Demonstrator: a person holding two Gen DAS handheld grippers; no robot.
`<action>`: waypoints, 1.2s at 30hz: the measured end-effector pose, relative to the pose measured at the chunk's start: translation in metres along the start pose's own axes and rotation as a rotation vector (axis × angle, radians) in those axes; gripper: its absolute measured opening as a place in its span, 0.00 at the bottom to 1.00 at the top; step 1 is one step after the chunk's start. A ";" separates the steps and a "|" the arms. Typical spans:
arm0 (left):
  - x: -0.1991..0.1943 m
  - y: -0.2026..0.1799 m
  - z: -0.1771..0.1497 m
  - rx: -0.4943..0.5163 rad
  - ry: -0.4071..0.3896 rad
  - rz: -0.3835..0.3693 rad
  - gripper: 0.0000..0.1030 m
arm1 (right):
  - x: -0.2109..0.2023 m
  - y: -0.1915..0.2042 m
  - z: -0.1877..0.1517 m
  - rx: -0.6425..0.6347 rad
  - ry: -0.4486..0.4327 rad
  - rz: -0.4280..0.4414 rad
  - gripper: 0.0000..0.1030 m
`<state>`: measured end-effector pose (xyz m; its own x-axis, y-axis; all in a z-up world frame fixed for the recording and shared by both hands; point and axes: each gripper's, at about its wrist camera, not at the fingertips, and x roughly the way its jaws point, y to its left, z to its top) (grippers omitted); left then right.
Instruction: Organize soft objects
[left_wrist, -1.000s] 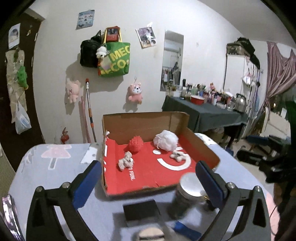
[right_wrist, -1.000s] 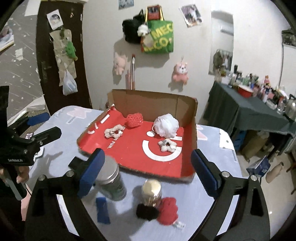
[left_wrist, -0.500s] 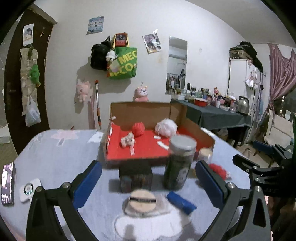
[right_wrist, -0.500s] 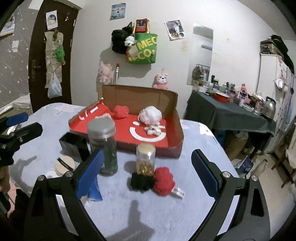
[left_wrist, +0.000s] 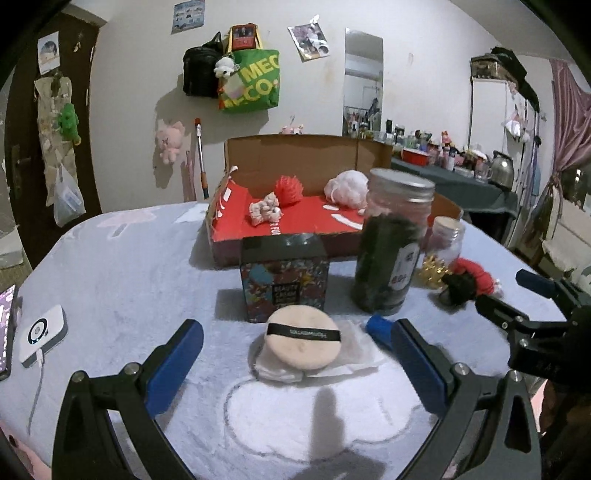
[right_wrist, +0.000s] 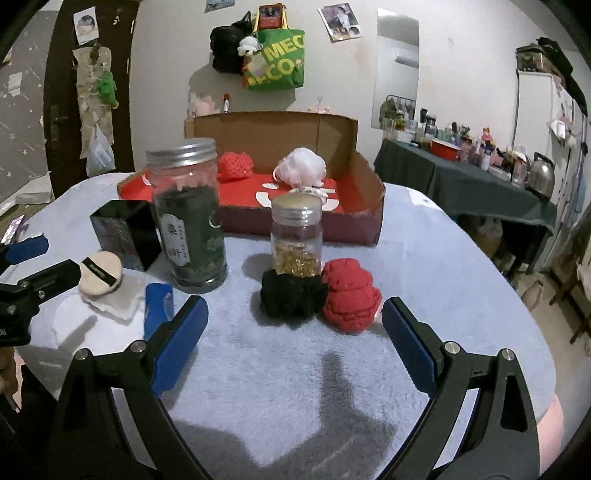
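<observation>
Both grippers hang wide open and empty: the left gripper (left_wrist: 295, 354) lines up on the puff (left_wrist: 302, 341), which lies on a tissue (left_wrist: 354, 360) in front of the box (left_wrist: 283, 286), and the right gripper (right_wrist: 293, 325) faces the black ball (right_wrist: 291, 297) and red ball (right_wrist: 351, 297), touching side by side before the small jar (right_wrist: 296, 236). All three look light and squashy, so they should give under the pads and not slip. I would pinch the puff across its rim, clear of the tissue, and take each ball through its middle, wary of nudging the glass jar behind.

Count on table: two jars, tall (right_wrist: 188, 214) and small (right_wrist: 296, 236). One patterned box (left_wrist: 283, 278). One powder puff (left_wrist: 302, 342). Two scrunchies, black (right_wrist: 291, 293), red (right_wrist: 349, 297). Cardboard tray (right_wrist: 364, 173): four soft items.
</observation>
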<state>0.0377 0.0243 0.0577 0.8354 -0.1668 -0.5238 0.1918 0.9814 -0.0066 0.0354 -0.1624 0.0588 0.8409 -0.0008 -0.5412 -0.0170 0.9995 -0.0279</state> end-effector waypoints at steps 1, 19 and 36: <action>0.002 -0.001 -0.001 0.005 0.005 0.004 1.00 | 0.003 -0.001 0.000 0.005 0.003 0.001 0.94; 0.048 0.009 0.001 0.065 0.193 -0.038 0.66 | 0.049 0.001 0.015 -0.059 0.114 0.035 0.82; 0.023 0.006 0.018 0.025 0.196 -0.249 0.22 | 0.021 0.004 0.017 -0.078 0.076 0.205 0.24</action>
<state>0.0674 0.0248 0.0605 0.6463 -0.3777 -0.6631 0.3922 0.9098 -0.1359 0.0623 -0.1575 0.0614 0.7724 0.1967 -0.6039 -0.2277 0.9734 0.0258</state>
